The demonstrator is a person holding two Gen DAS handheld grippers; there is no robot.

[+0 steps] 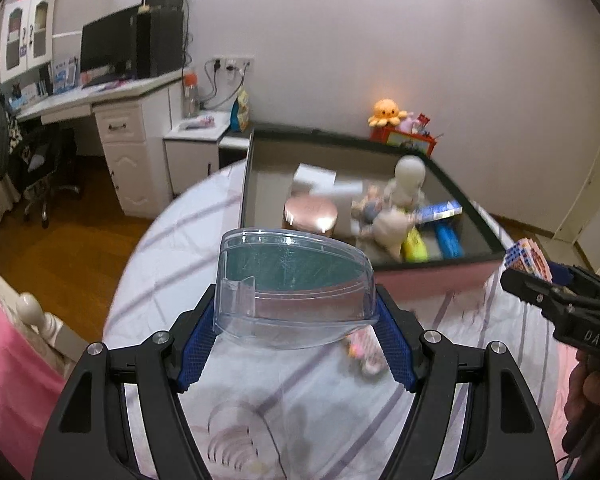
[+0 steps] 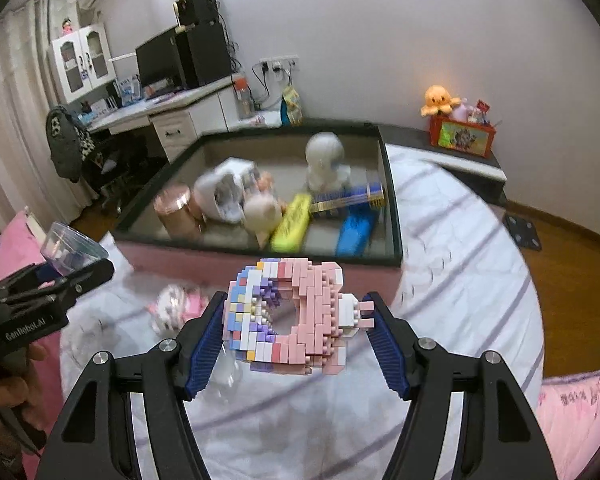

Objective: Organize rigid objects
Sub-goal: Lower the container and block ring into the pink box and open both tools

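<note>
My left gripper (image 1: 296, 312) is shut on a clear plastic container (image 1: 296, 292) and holds it above the bed, short of the storage box (image 1: 440, 268). My right gripper (image 2: 296, 320) is shut on a pink and pastel brick-built model (image 2: 292, 316), also above the bed in front of the box (image 2: 260, 246). The box holds a copper tin (image 2: 176, 210), a white figure (image 2: 324, 160), a yellow case (image 2: 292, 222), a blue case (image 2: 354, 230) and other items. In the left wrist view the right gripper (image 1: 540, 280) shows at the right edge with the model.
A small pink and white toy (image 2: 176, 306) lies on the striped bedsheet (image 2: 460, 280) below the grippers. A desk with a monitor (image 1: 108, 40) stands at the back left. A red toy box with an orange octopus plush (image 2: 440, 100) sits behind the bed.
</note>
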